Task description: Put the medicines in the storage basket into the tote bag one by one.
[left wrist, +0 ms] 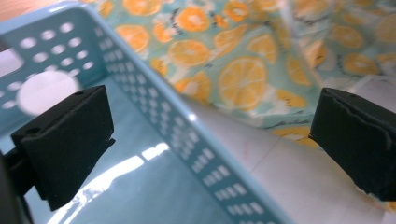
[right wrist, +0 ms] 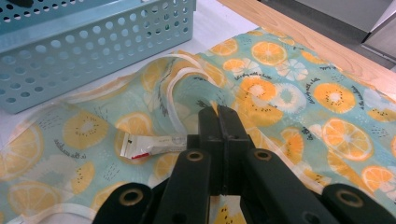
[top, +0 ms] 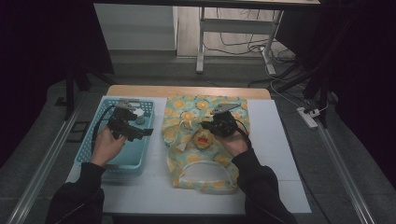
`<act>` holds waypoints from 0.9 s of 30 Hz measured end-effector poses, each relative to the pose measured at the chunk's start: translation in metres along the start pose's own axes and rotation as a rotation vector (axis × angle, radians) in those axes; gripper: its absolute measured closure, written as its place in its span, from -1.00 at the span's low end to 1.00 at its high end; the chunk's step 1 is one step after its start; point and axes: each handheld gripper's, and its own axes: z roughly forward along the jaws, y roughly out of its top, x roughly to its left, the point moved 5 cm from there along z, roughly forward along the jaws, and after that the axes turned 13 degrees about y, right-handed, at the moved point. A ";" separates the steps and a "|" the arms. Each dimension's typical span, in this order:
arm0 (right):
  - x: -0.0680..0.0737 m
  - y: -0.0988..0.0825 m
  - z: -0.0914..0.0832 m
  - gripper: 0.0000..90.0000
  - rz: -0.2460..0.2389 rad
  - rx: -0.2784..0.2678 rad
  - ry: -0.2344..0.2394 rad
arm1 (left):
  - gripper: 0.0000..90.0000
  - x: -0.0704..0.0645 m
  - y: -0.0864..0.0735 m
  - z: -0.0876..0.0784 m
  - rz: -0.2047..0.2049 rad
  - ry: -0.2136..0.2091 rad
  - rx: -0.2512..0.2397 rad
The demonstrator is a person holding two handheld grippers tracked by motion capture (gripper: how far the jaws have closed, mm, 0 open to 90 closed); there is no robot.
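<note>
my right hand-held gripper (right wrist: 219, 114) rests on the fruit-print garment (top: 187, 140) with its jaws pressed together, nothing that i can make out pinched between them. the garment lies flat on the white sheet (top: 280, 154) covering the desk (top: 187, 90), just beside the blue basket (top: 88, 140). its long axis runs from my side of the desk toward the far edge, and the curved opening with the white trim points back at me. in the right gripper view a small white packet (right wrist: 152, 144) with a red mark lies on the cloth, touching the left side of my closed jaws, its long axis running across the picture toward the basket (right wrist: 93, 46).

my left hand-held gripper (top: 133, 127) hovers over the basket, jaws wide apart and empty. in the left gripper view the basket's perforated wall (left wrist: 187, 135) runs between the two jaws, one jaw over the basket floor, the other over the white sheet, with the garment (left wrist: 243, 70) lying further ahead, apart from the jaws.
</note>
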 end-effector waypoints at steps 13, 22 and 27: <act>0.000 0.000 -0.001 1.00 0.002 -0.004 0.001 | -1.00 0.029 -0.005 0.009 -0.063 0.052 0.016; 0.000 0.001 -0.001 1.00 0.005 -0.006 0.005 | -1.00 0.047 -0.002 0.027 -0.110 0.083 0.040; -0.001 0.001 -0.001 1.00 0.008 -0.004 0.007 | -1.00 0.057 0.001 0.036 -0.102 0.117 0.060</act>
